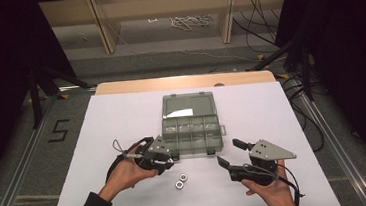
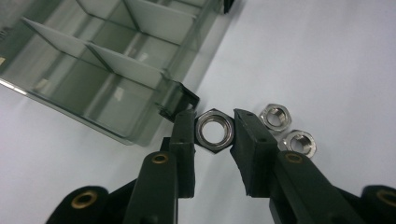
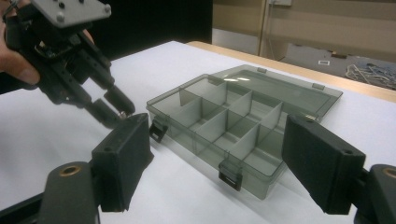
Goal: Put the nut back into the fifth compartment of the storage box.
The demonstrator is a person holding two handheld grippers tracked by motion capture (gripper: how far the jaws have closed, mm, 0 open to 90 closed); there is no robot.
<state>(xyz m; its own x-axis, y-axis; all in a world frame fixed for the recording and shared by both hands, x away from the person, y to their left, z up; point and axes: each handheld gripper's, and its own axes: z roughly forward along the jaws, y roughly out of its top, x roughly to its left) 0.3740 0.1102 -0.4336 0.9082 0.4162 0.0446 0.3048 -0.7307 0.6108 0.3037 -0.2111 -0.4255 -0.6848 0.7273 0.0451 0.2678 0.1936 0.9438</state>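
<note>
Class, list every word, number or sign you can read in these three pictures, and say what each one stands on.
"5": a dark number marked on the grey floor left of the table, seen in the high view.
Organizer box, hex nuts and both tongs: no lettering can be read on them.
</note>
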